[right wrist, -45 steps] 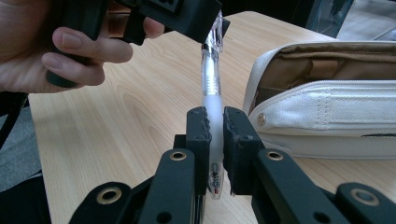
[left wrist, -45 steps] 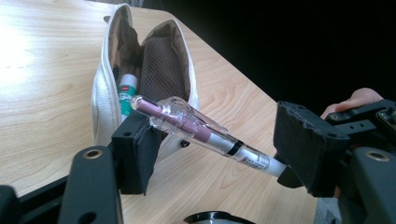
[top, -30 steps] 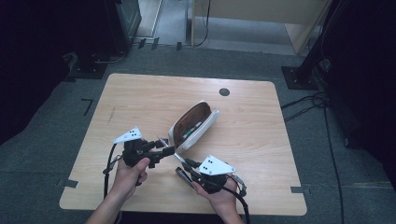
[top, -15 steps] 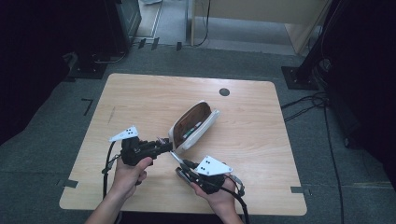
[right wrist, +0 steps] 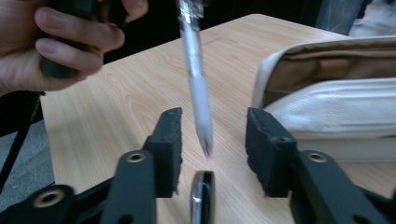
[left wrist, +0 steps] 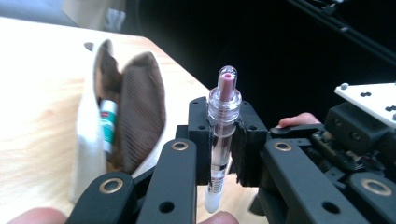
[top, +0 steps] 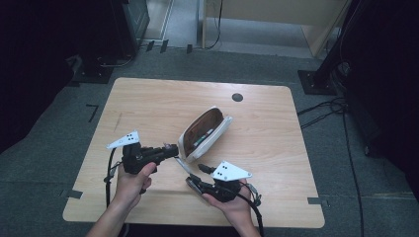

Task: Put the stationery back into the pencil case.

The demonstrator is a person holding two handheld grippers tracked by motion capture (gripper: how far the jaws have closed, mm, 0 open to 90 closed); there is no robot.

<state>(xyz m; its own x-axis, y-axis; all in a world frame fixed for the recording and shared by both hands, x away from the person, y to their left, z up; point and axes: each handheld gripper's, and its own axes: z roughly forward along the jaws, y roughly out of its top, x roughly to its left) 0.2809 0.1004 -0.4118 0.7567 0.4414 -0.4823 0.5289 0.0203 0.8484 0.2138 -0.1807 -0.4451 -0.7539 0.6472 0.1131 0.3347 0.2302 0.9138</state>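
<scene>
A clear pen (left wrist: 223,140) with a pink end stands between my left gripper's (left wrist: 224,140) pads, which have just been closing and are now shut on it. In the high view the left gripper (top: 174,149) holds the pen (top: 183,164) just left of a white pencil case (top: 205,133) with a brown lining, which lies open on the table. My right gripper (right wrist: 212,140) has just been opening. The pen's lower tip (right wrist: 200,107) hangs between its jaws and touches neither pad. The right gripper (top: 193,177) sits close below the left one, near the table's front.
The wooden table (top: 148,103) has a dark round hole (top: 237,97) near its far edge. A green-and-white item (left wrist: 108,126) lies inside the case. Cables (top: 326,111) run over the grey floor to the right, and dark equipment stands around the table.
The left gripper's jaws have closed on the pen's upper part, and the right gripper's jaws have come apart from the pen. Both hands have stayed about where they were.
</scene>
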